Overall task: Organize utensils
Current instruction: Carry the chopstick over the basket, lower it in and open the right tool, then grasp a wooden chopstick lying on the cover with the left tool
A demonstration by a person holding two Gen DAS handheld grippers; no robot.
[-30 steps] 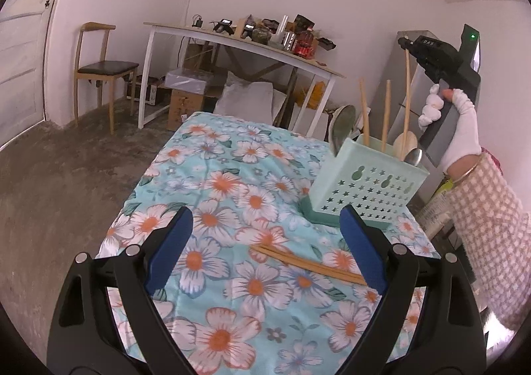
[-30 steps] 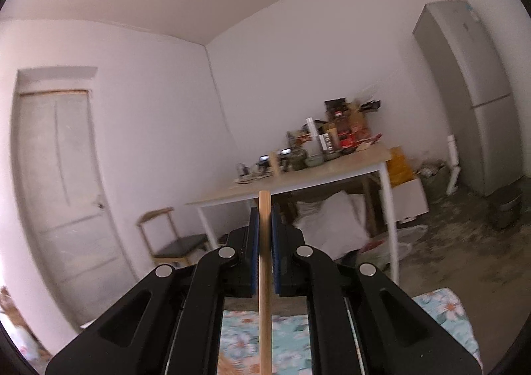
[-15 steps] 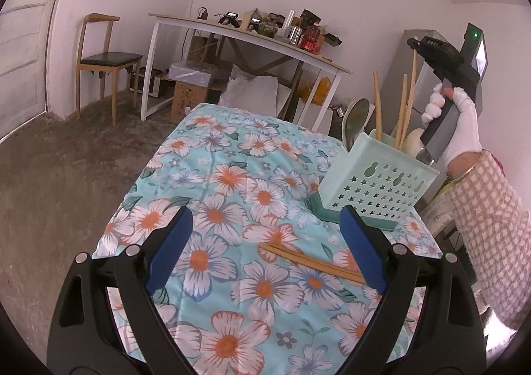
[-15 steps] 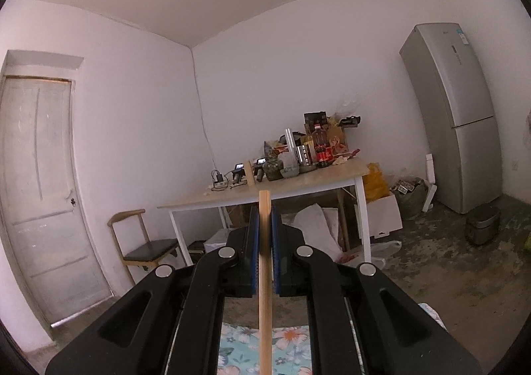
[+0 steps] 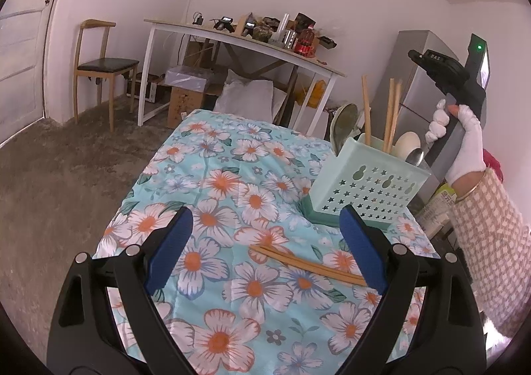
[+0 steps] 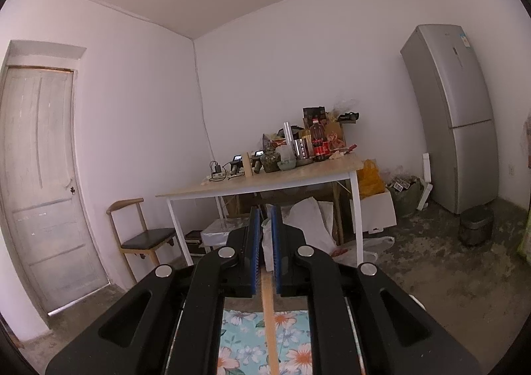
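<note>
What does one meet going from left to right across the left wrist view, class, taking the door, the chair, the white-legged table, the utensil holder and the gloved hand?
Door → chair → white-legged table → utensil holder → gloved hand.

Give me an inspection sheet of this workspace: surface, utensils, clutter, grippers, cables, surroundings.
Surface: table under a floral cloth.
Job's things: mint holder near the far right edge, holding chopsticks, a ladle and spoons; a loose pair of chopsticks lies flat on the cloth in front of it.
Clutter: nothing seen on the cloth.
Grippers: left gripper open over the loose pair; right gripper shut on one chopstick, held level.
Cables: charger leads on the desk.
Surroundings: chair, door, fridge, boxes and bags under the desk.
</note>
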